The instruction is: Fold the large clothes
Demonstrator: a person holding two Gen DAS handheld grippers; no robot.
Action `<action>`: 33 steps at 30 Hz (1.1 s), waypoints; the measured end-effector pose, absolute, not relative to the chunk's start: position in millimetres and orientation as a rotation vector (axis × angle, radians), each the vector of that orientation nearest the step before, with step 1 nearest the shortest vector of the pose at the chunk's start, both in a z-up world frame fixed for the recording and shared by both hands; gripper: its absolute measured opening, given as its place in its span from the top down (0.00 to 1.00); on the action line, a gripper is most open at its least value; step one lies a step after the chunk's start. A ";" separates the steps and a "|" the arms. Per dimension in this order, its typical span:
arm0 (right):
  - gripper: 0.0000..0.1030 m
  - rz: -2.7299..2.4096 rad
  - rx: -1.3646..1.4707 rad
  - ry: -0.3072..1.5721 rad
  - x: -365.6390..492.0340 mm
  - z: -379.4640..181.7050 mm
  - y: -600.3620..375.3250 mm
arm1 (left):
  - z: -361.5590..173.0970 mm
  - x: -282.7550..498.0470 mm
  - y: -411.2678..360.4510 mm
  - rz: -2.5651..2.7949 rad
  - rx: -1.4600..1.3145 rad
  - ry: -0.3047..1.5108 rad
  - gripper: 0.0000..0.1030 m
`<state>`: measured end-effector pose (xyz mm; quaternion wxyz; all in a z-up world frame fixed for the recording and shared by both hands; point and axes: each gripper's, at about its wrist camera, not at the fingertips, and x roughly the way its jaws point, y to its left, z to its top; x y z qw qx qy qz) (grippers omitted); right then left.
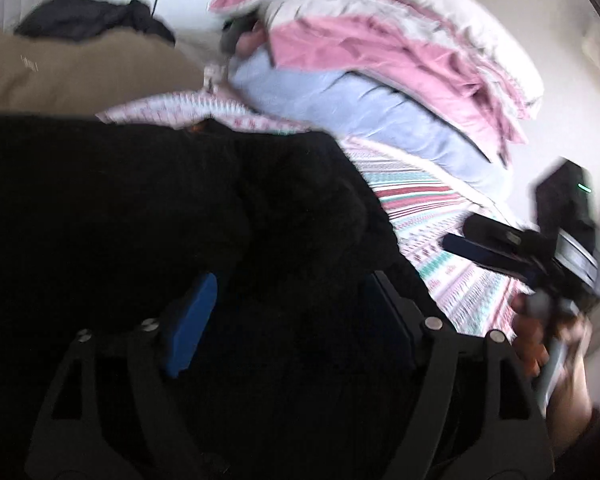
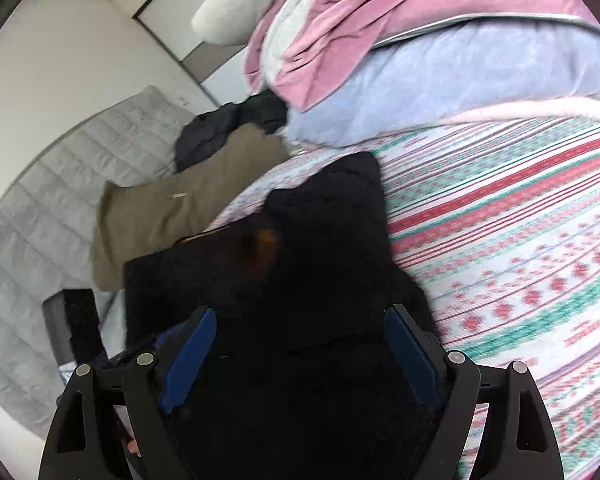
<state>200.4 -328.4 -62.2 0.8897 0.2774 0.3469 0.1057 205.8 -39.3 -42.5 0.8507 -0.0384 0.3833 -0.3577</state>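
A: What do the left gripper (image 1: pixel 288 320) fingers have?

B: Nothing that I can see. Its blue pads (image 1: pixel 190 324) stand wide apart, and the black garment (image 1: pixel 160 208) spreads under and ahead of them. The picture is blurred there, so I cannot tell if a pad touches the cloth.

A: And the right gripper (image 2: pixel 300 356)?

B: Also spread wide, one blue pad (image 2: pixel 192 356) on each side, with the same black garment (image 2: pixel 320 280) lying between the fingers and running on past the tips. Neither pad presses on it.

A: What lies beyond the tips?

B: From the right wrist, an orange patch (image 2: pixel 262 248) shows on the black cloth just past the fingers. To the right of the fingers is the striped bedspread (image 2: pixel 500 240), which the garment lies on. Past the garment's far left edge lies a tan garment (image 2: pixel 172 208), then a dark heap of clothes (image 2: pixel 228 128), with a grey quilted pad (image 2: pixel 80 168) off to the left.

A: Farthest?

B: A pale blue blanket (image 2: pixel 440 80) with a pink blanket (image 2: pixel 360 12) piled on it. In the left wrist view the right gripper (image 1: pixel 500 248) shows off to the right of the fingers, over the bedspread (image 1: pixel 440 216).
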 end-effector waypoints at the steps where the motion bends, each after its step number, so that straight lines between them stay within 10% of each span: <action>1: 0.15 0.261 0.595 0.722 206.2 -62.1 -322.8 | -35.0 200.3 -24.5 -0.743 -0.057 0.784 0.25; 8: 0.23 0.274 0.518 0.769 261.5 -73.8 -274.7 | -36.7 234.8 112.0 -0.363 -0.149 0.786 0.24; 13: 0.67 0.183 0.544 0.828 300.7 -93.3 -257.3 | -72.8 260.7 170.4 -0.254 -0.301 0.874 0.25; 15: 0.76 0.196 0.545 0.818 307.4 -88.6 -246.7 | -80.0 262.5 183.8 -0.201 -0.339 0.873 0.60; 16: 0.77 0.226 0.521 0.796 309.2 -78.6 -233.4 | -77.4 262.3 185.5 -0.183 -0.341 0.858 0.61; 33: 0.62 0.122 0.296 0.787 299.5 -88.2 -198.2 | -34.4 259.0 153.2 -0.202 -0.189 0.659 0.63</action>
